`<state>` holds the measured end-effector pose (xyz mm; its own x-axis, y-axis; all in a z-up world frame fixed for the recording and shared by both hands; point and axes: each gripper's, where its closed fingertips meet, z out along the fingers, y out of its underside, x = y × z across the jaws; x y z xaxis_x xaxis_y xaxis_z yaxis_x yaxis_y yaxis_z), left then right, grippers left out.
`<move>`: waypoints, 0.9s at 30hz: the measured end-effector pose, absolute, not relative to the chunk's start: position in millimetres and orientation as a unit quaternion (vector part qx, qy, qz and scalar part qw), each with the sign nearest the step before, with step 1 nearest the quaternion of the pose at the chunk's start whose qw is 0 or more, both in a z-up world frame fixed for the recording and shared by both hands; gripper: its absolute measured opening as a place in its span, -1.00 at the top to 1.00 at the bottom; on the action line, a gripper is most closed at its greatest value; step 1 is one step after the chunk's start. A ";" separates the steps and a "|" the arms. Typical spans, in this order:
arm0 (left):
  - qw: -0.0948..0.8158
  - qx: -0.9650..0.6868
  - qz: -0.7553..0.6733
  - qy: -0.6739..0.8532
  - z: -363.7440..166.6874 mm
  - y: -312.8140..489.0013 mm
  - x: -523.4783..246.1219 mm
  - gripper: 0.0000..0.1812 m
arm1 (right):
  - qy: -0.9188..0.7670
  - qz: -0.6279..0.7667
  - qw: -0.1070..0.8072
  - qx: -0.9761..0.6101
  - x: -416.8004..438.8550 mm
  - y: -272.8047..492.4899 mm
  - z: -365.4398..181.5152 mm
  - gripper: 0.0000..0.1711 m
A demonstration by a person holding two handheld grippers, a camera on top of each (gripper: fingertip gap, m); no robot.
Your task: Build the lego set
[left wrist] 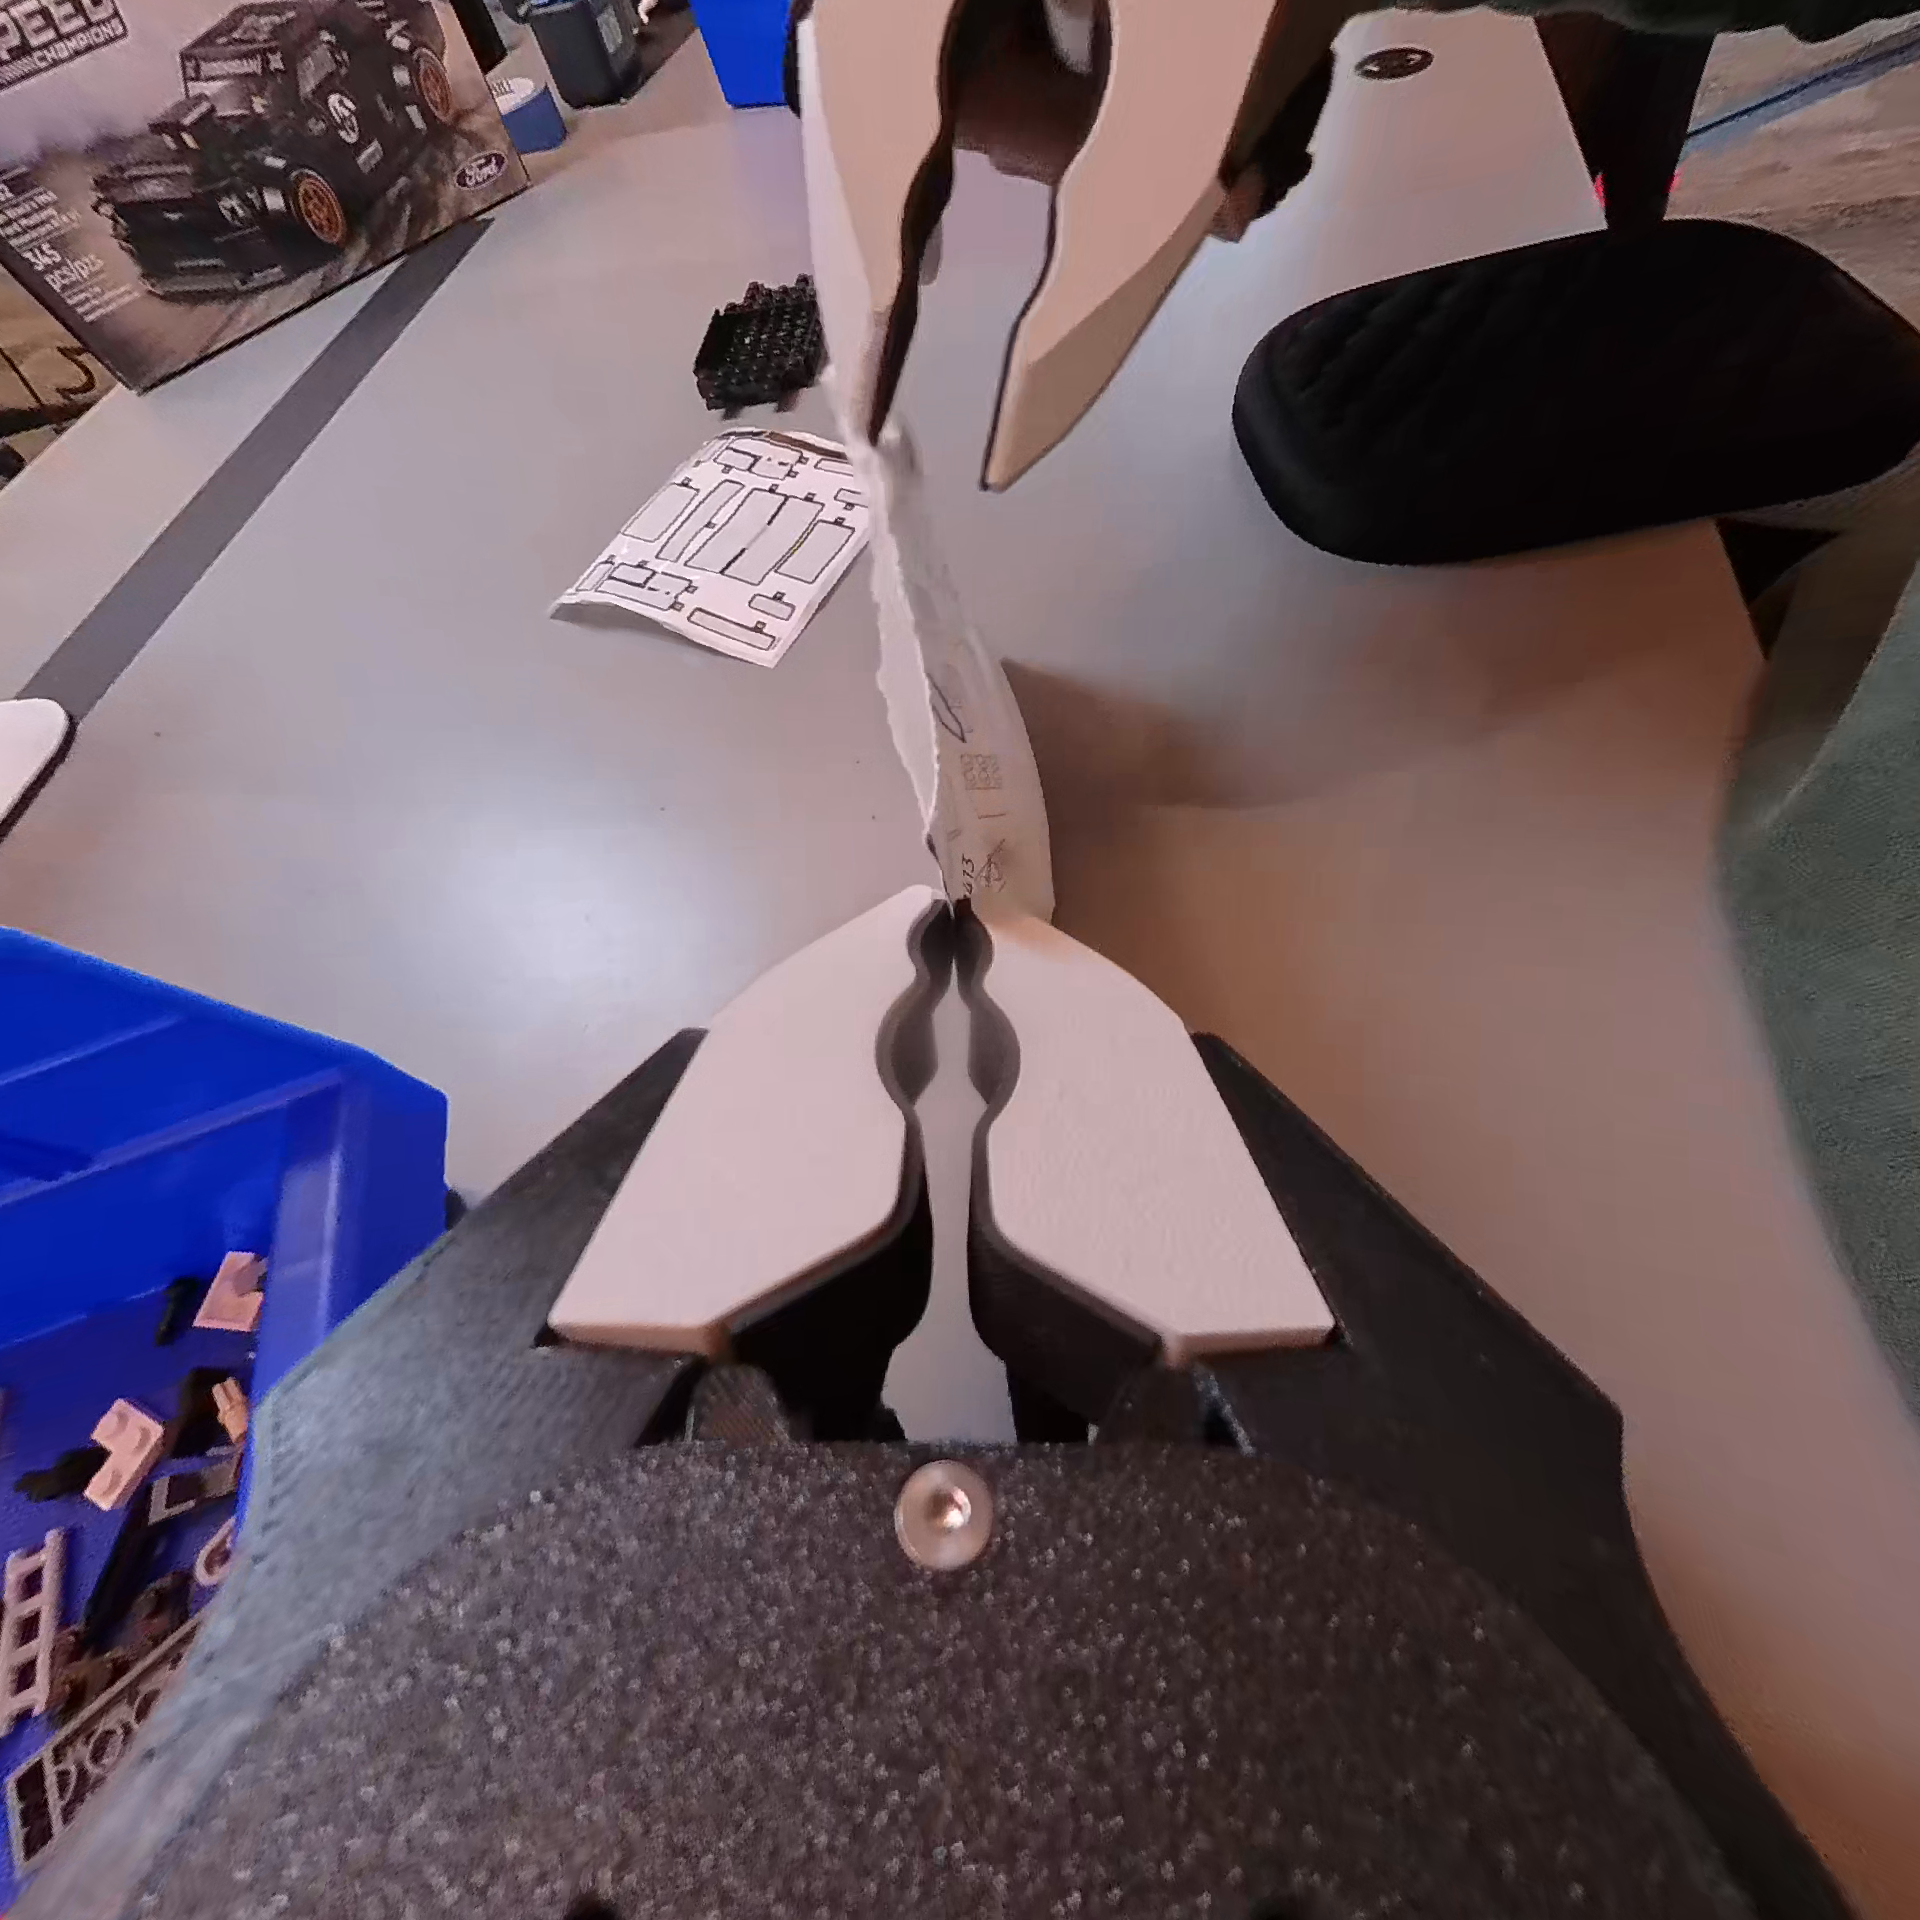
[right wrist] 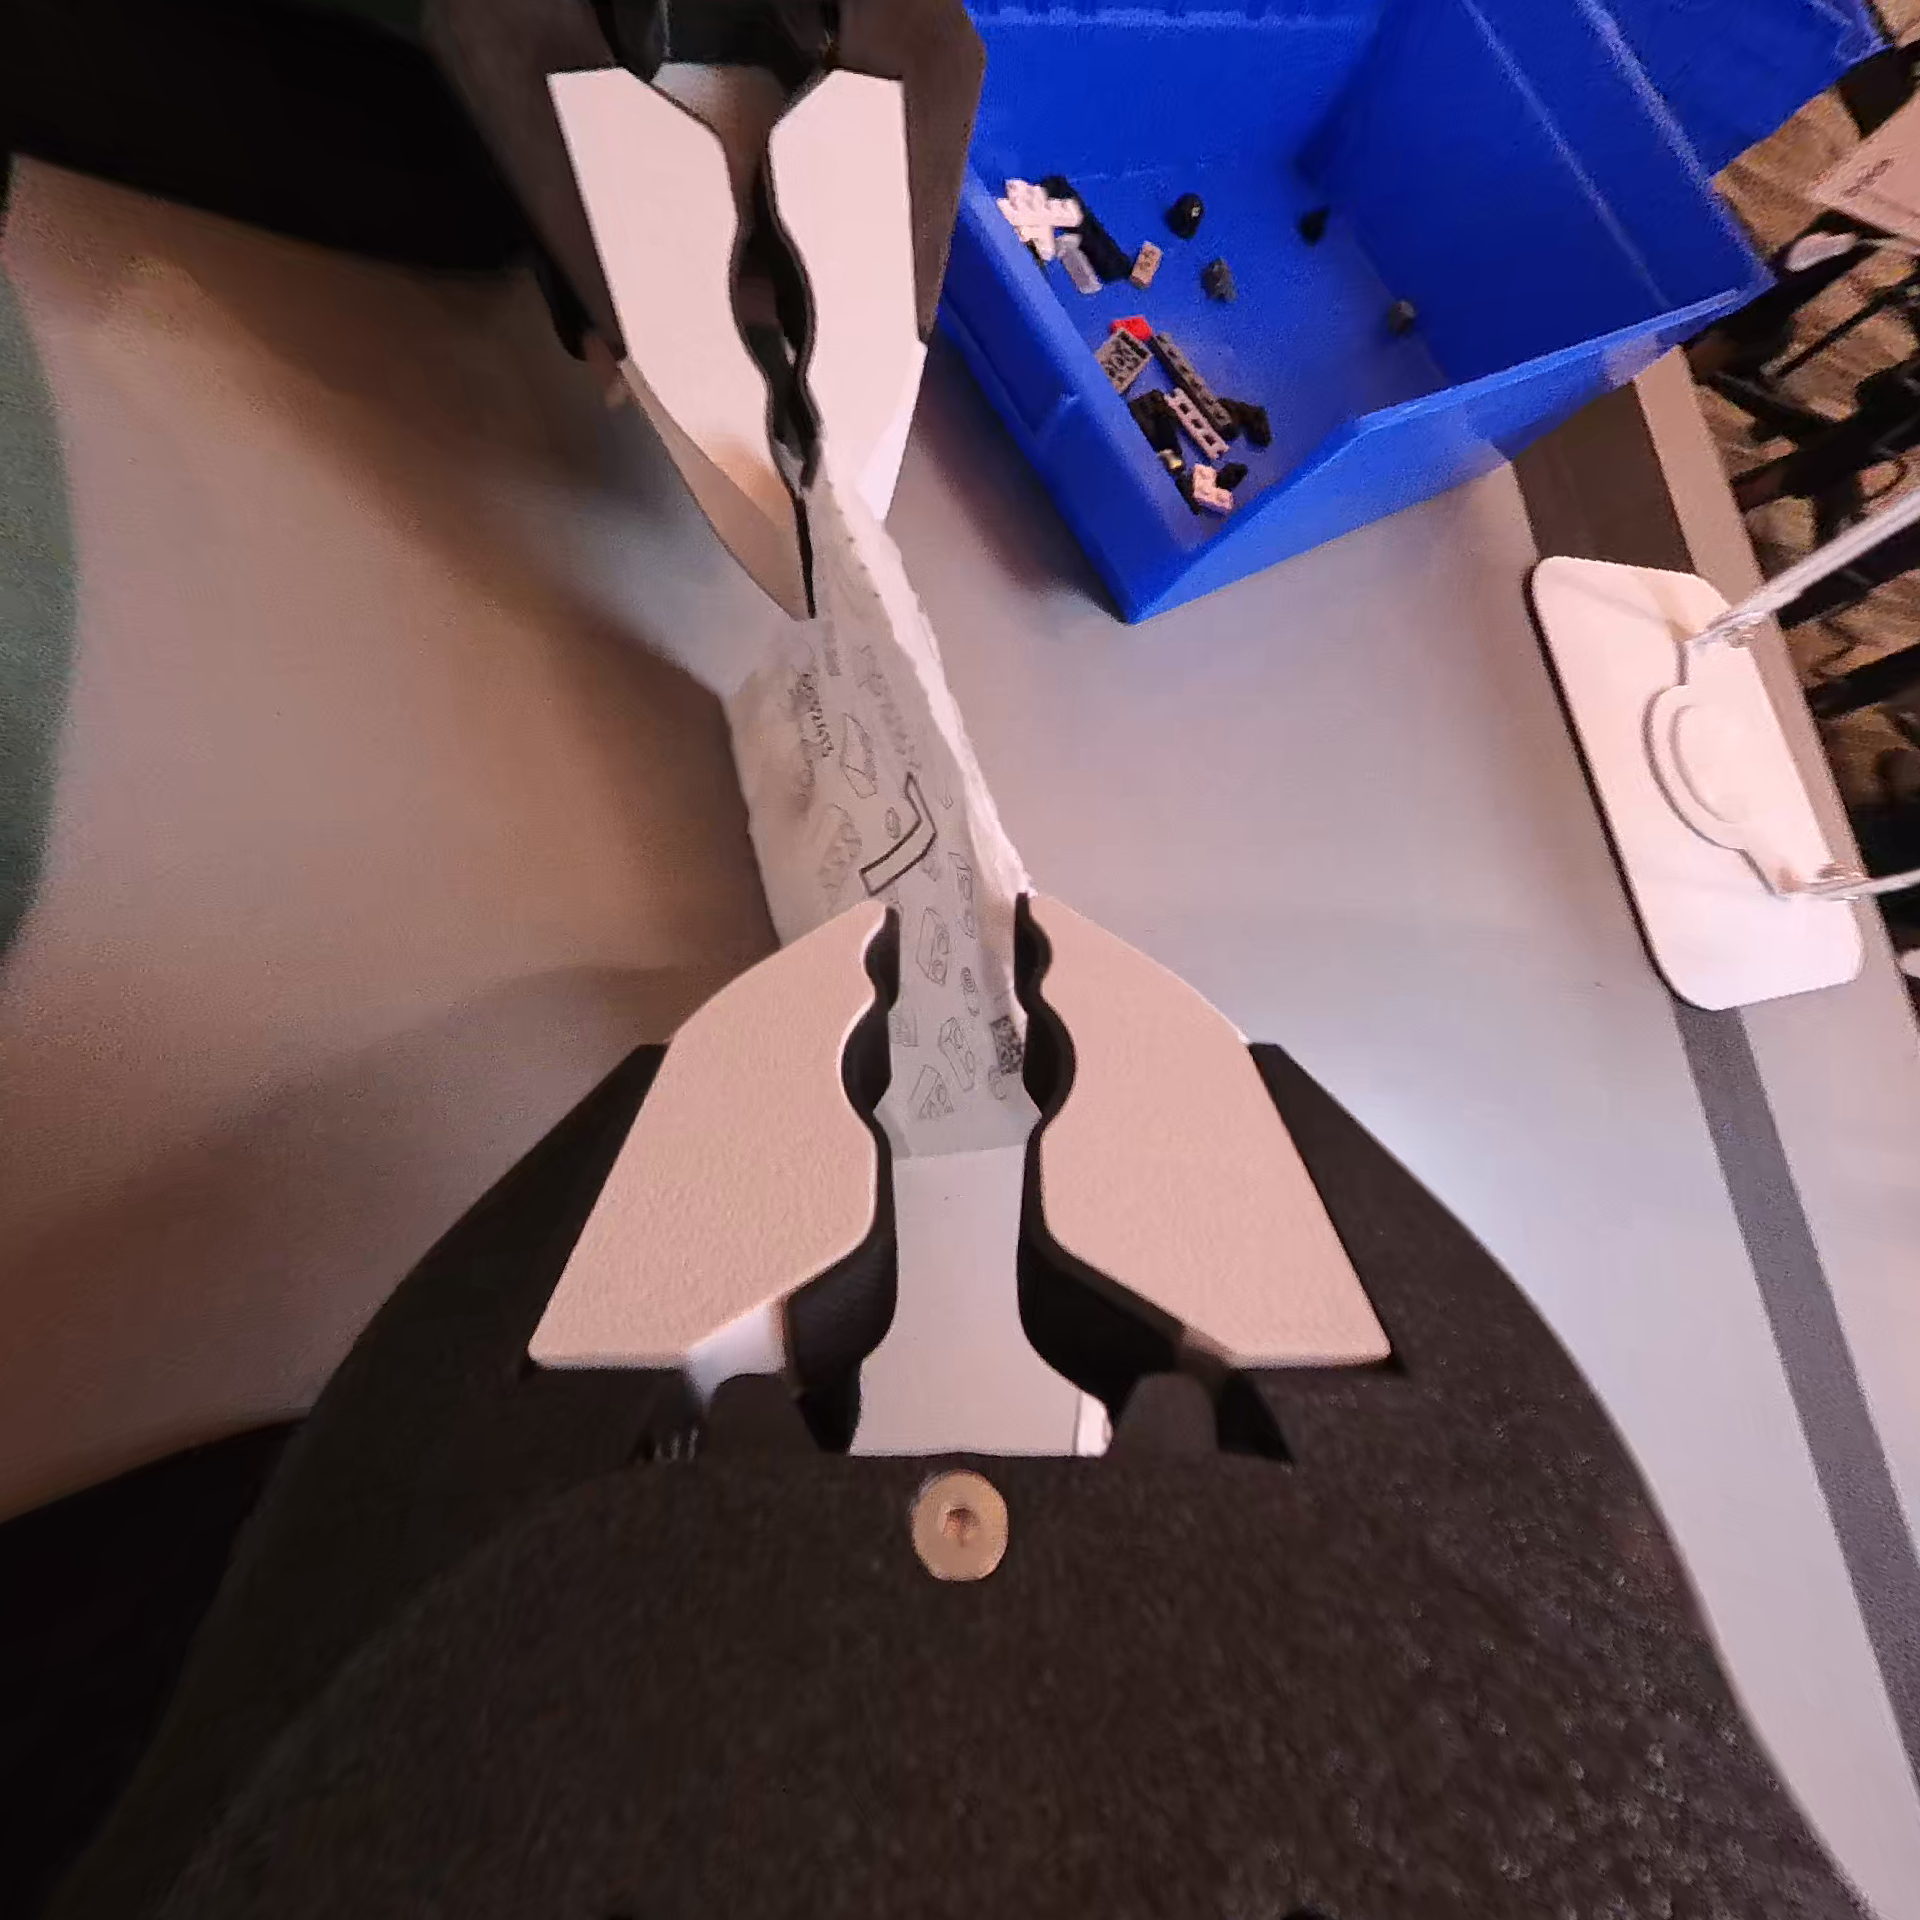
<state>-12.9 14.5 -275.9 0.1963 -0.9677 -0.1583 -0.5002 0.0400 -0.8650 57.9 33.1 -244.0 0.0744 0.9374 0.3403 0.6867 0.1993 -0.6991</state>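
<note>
My left tool (left wrist: 953,914): fingers pressed together at the tips, pointing toward my right tool.
My right tool (right wrist: 954,914): fingers parted, a gap between the tips, facing my left tool head-on.

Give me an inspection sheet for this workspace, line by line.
Surface: grey table with a dark stripe.
Job's things: paper parts bag held above the table; blue bin of loose bricks; black studded assembly; sticker sheet; set box.
Clutter: white tray by the table edge.
Grippers: left gripper shut on the bag's end; right gripper open around the other end.
Cables: nothing seen.
Surroundings: black chair seat, carpet.
</note>
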 end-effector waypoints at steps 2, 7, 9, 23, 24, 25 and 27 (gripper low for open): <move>0.437 -0.640 -0.258 0.578 -277.5 15.5 -13.7 1.00 | -0.664 0.157 0.401 -0.611 56.9 32.6 -242.1 0.76; 0.443 -0.636 -0.252 0.580 -276.5 14.7 -13.5 1.00 | -0.679 0.171 0.382 -0.603 57.9 24.9 -243.1 0.84; 0.441 -0.641 -0.248 0.577 -276.5 16.1 -14.4 1.00 | -0.688 0.189 0.371 -0.594 57.9 17.0 -241.0 0.92; 0.430 -0.611 -0.273 0.606 -277.7 -5.0 -3.4 1.00 | -0.729 0.110 0.337 -0.586 50.3 19.0 -252.4 0.86; 0.428 -0.611 -0.275 0.606 -277.8 -5.5 -3.1 1.00 | -0.733 0.104 0.330 -0.586 50.5 19.9 -254.8 0.86; 0.427 -0.611 -0.278 0.605 -278.0 -5.6 -3.2 1.00 | -0.739 0.091 0.326 -0.582 51.2 21.8 -257.2 0.87; 0.423 -0.606 -0.286 0.610 -278.3 -8.4 -3.3 1.00 | -0.750 0.056 0.325 -0.573 53.3 28.1 -259.7 0.88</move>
